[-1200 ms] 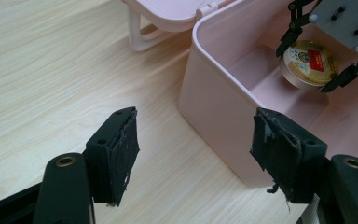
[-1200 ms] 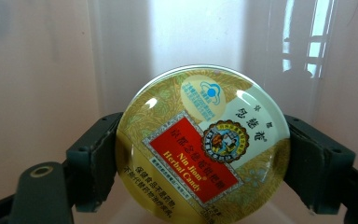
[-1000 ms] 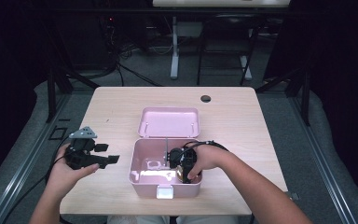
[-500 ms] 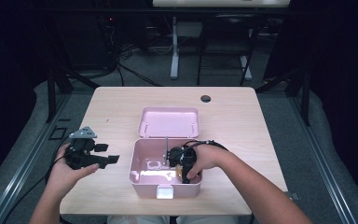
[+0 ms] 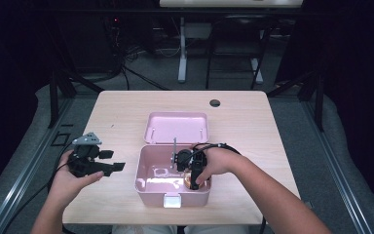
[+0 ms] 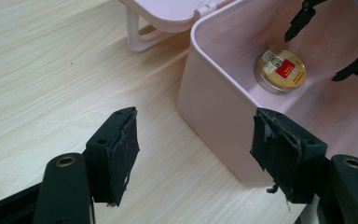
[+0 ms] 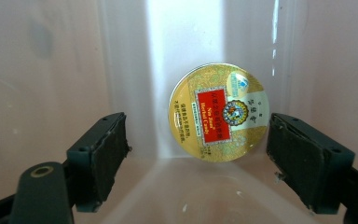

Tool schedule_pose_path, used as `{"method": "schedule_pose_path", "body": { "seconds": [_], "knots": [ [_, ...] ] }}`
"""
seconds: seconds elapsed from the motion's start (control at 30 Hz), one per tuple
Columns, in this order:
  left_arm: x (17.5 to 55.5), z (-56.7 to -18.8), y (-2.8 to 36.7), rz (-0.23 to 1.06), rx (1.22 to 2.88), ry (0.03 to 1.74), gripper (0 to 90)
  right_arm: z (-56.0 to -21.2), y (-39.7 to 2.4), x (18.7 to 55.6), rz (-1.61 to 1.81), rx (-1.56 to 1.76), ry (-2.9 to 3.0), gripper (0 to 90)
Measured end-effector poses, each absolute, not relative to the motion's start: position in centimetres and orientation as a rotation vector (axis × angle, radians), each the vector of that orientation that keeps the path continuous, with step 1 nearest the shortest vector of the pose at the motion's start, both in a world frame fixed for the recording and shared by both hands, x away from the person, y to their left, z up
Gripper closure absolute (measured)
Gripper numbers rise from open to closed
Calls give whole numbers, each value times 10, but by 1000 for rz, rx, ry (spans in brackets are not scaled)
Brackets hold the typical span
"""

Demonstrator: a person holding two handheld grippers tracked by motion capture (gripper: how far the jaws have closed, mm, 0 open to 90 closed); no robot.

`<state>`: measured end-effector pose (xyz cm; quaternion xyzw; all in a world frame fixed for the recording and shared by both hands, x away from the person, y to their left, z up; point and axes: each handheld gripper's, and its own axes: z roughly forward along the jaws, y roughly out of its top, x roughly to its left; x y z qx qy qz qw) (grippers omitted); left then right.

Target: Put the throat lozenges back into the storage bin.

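table (image 5: pixel 126 107) | round hole (image 5: pixel 215 103) | cables on floor (image 5: pixel 126 58)

The round gold tin (image 7: pixel 218 113), at the centre of the right gripper view, carries a red panel on its lid with gold lettering whose larger line seems to read "Herbal Candy"; the smaller print beside it and the blue mark near the rim are too small to make out. No other readable text appears.

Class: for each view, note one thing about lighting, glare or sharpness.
High view: room dark, table lit. Left gripper view: near jaws slightly soft, gold tin sharp. Right gripper view: bright glare band on the pink box wall above the tin.
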<state>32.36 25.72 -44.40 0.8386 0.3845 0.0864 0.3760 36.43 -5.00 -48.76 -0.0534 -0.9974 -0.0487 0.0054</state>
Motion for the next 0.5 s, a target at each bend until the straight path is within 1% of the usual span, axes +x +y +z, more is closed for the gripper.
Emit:
{"method": "schedule_pose_path", "body": {
  "seconds": [0.3,0.5],
  "knots": [
    [324,-446,256,221,2153,981,320,-472,-55,362,-166,-168,-3146,216],
    [324,-446,255,220,2154,980,329,-463,-58,362,-187,-224,-3143,245]
  ]
}}
